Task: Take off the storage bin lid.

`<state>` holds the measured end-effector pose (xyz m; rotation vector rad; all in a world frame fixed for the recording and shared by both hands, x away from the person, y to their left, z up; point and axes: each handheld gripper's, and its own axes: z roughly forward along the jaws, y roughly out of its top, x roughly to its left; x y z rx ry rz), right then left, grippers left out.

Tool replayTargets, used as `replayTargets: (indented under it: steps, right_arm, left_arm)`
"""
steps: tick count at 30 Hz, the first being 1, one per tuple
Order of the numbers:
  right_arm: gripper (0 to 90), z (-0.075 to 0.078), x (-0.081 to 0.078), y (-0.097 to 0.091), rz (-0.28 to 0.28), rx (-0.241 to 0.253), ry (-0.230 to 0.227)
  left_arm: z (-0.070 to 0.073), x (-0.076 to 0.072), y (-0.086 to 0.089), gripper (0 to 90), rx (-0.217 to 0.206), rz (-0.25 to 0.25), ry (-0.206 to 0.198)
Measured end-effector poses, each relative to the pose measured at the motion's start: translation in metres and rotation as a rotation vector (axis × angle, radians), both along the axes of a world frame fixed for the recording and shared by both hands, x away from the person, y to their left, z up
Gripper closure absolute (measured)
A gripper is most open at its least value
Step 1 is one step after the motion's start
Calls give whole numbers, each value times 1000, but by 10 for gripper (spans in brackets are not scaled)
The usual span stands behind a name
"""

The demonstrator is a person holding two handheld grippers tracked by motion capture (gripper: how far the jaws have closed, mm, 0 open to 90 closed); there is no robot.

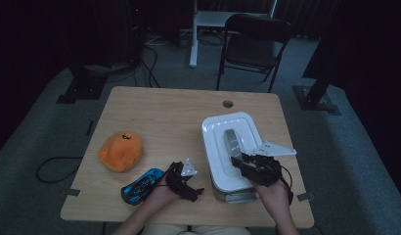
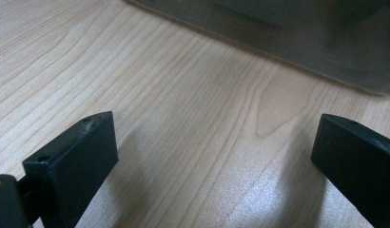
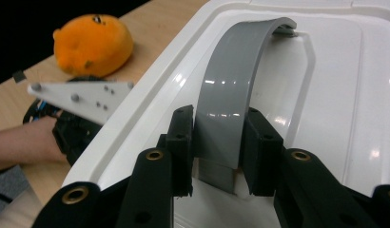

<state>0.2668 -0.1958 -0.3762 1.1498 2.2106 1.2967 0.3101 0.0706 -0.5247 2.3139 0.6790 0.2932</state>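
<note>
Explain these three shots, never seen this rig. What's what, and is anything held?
No robot: a person at a table holds a two-jaw gripper in each hand. The high view looks down from above; the other two cameras ride on the grippers. The right gripper is shut on the grey handle of a white lid on a box. The left gripper is open over bare wood, holding nothing. Also on the table: an orange plush and a blue thing I can't identify.
</note>
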Motion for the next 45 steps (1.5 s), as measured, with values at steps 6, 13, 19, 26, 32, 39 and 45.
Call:
replayTargets:
  steps: [6, 13, 19, 26, 32, 39, 45]
  right_arm:
    - [684, 9, 5, -5, -23, 4, -29]
    - [685, 14, 13, -17, -64, 9, -48]
    - [686, 20, 21, -27, -99, 19, -67]
    - [687, 26, 32, -40, -147, 21, -91]
    - [687, 29, 41, -52, -180, 35, -102]
    - [688, 30, 48, -70, -236, 35, -123]
    - [688, 27, 55, -90, -287, 36, -122]
  left_arm:
    - [0, 0, 0, 21, 0, -1, 4]
    - [0, 0, 0, 21, 0, 0, 2]
    - [0, 0, 0, 21, 0, 0, 2]
    - [0, 0, 0, 21, 0, 0, 2]
    - [0, 0, 0, 21, -1, 0, 2]
    - [0, 0, 0, 21, 0, -1, 2]
    - [0, 0, 0, 21, -1, 0, 2]
